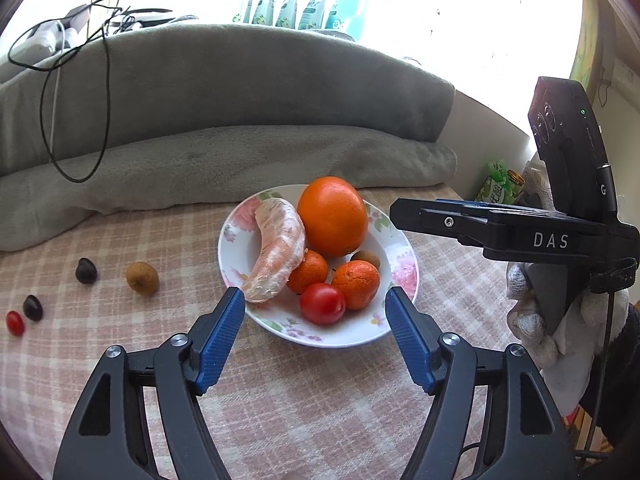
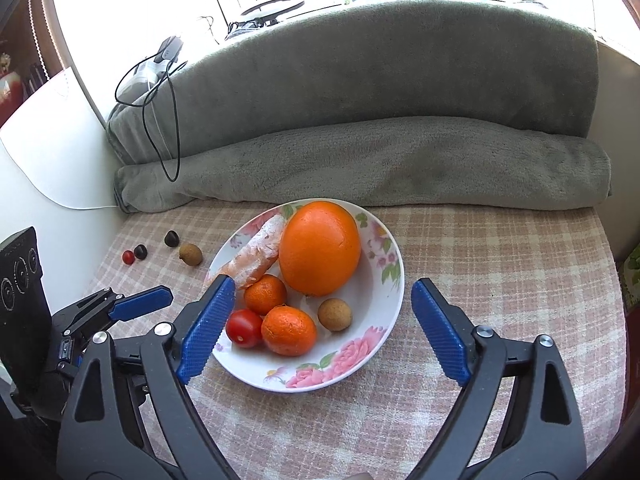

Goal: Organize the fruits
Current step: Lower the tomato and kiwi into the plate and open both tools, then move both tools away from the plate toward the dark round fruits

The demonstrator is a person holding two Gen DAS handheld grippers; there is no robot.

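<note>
A floral white plate (image 1: pixel 394 248) (image 2: pixel 390 280) holds a big orange (image 1: pixel 333 216) (image 2: pixel 319 248), a peeled pomelo segment (image 1: pixel 276 250) (image 2: pixel 260 256), two mandarins (image 1: pixel 356 283) (image 2: pixel 289 330), a cherry tomato (image 1: pixel 322 303) (image 2: pixel 244 328) and a longan (image 1: pixel 364 257) (image 2: pixel 335 314). On the cloth to the left lie another longan (image 1: pixel 142 278) (image 2: pixel 190 254), two dark fruits (image 1: pixel 86 270) (image 2: pixel 171 238) and a small red tomato (image 1: pixel 15 323) (image 2: pixel 128 257). My left gripper (image 1: pixel 316 318) is open and empty at the plate's near rim. My right gripper (image 2: pixel 322 322) is open and empty over the plate.
A rolled grey blanket (image 1: pixel 224 160) (image 2: pixel 360 160) lies behind the plate with a black cable (image 1: pixel 106 92) hanging over it. The plaid cloth (image 1: pixel 304 400) covers the table. A green packet (image 1: pixel 498 186) stands at the right edge. The right gripper's body (image 1: pixel 520 232) hangs right of the plate.
</note>
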